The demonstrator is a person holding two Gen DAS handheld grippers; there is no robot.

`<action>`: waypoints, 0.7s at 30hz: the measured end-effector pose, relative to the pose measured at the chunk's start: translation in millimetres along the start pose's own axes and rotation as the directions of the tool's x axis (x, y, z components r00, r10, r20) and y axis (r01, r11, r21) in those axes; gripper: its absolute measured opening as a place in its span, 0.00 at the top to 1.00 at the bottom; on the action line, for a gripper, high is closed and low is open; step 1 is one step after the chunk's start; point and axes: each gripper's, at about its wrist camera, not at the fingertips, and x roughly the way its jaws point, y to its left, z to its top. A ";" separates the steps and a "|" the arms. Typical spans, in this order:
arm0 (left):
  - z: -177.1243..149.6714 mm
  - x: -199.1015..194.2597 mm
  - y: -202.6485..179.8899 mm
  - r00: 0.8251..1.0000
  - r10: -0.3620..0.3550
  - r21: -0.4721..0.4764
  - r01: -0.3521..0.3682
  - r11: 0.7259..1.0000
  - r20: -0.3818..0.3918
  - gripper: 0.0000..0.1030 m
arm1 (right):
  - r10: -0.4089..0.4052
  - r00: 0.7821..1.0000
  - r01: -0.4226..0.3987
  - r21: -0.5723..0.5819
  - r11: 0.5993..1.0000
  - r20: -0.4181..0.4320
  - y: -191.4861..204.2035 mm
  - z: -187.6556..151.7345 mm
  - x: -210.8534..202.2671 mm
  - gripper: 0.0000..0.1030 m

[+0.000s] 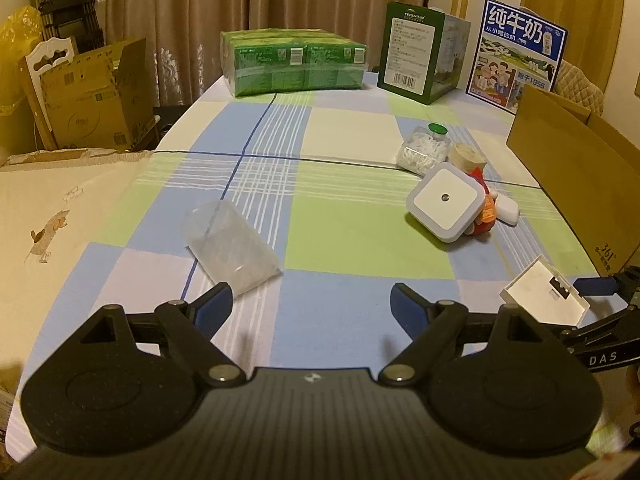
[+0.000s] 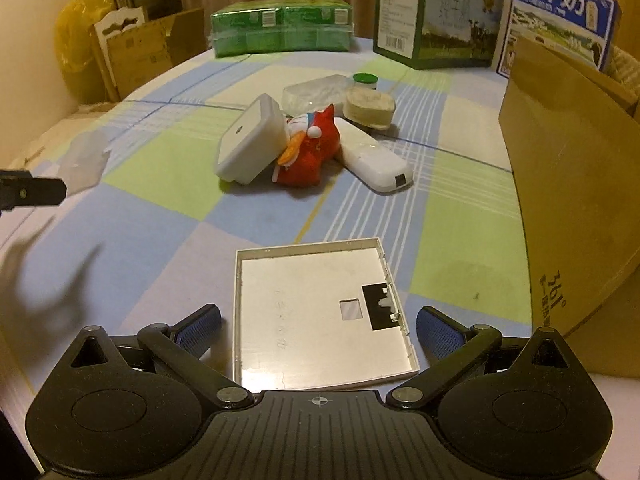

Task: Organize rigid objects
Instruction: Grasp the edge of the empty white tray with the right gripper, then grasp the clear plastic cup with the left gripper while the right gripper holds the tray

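A: Status of sorting?

B: Early. The cardboard box (image 2: 568, 184) interior is not visible. The night light (image 2: 250, 142), red toy (image 2: 308, 152) and white case (image 2: 376, 160) lie heaped mid-table.

A: Grippers?

B: Right gripper (image 2: 318, 326) brackets the flat white tray (image 2: 320, 312), fingers wide, not pressing. Left gripper (image 1: 311, 304) spread, empty, beside a clear bag (image 1: 230, 244).
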 end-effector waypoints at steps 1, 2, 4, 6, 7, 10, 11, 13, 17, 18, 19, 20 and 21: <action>0.0 0.4 0.0 1.000 0.000 -0.001 0.000 1.000 -0.001 0.19 | 0.001 1.000 -0.001 -0.006 1.000 0.001 0.9 -0.3 0.0 0.02; 0.1 0.7 0.0 1.000 -0.001 -0.002 0.001 1.000 -0.002 0.19 | 0.002 1.000 -0.002 -0.006 1.000 0.003 0.9 -0.1 0.4 0.02; 0.1 1.6 -0.2 1.000 -0.002 -0.006 0.002 1.000 -0.004 0.19 | 0.004 1.000 -0.004 -0.007 1.000 0.006 1.3 0.7 1.5 0.02; 0.1 2.6 -0.2 1.000 -0.005 -0.008 0.005 1.000 -0.007 0.19 | 0.005 1.000 -0.005 -0.005 1.000 0.007 2.0 1.7 2.5 0.02; 0.1 3.0 -0.4 1.000 -0.006 -0.010 0.006 1.000 -0.009 0.19 | 0.005 1.000 -0.005 -0.004 1.000 0.005 2.8 2.4 2.8 0.02; -0.3 3.8 -1.3 1.000 -0.010 -0.010 0.010 1.000 -0.013 0.19 | 0.006 1.000 -0.006 -0.004 1.000 0.016 7.0 4.5 -0.7 0.16; -0.2 4.0 -1.4 1.000 -0.010 -0.008 0.010 1.000 -0.014 0.19 | 0.011 1.000 -0.011 -0.002 1.000 0.009 8.6 5.3 -1.2 0.17; -0.2 4.5 -2.4 1.000 -0.009 -0.004 0.009 1.000 -0.016 0.19 | 0.021 1.000 -0.021 0.002 1.000 0.015 12.5 4.3 -1.9 0.17; -0.8 5.1 -2.8 1.000 0.005 0.003 -0.005 1.000 -0.012 0.19 | 0.018 0.999 -0.018 0.001 1.000 0.051 19.9 4.5 -7.6 0.17; -0.7 5.7 -2.5 1.000 0.010 0.002 -0.010 1.000 -0.012 0.19 | 0.016 0.998 -0.016 0.001 1.000 0.062 20.8 5.5 -9.6 0.17; -0.8 6.6 -2.0 1.000 0.016 0.001 -0.016 1.000 -0.012 0.19 | 0.016 0.997 -0.017 0.001 1.000 0.074 21.3 6.4 -11.5 0.17; -0.5 7.9 -1.4 1.000 0.027 -0.001 -0.027 1.000 -0.011 0.19 | 0.017 0.996 -0.017 0.006 1.000 0.087 22.2 7.2 -13.6 0.17; 0.3 9.7 -0.7 0.999 0.045 -0.003 -0.045 0.999 -0.009 0.19 | 0.016 0.995 -0.017 0.009 1.000 0.094 22.8 8.0 -14.7 0.17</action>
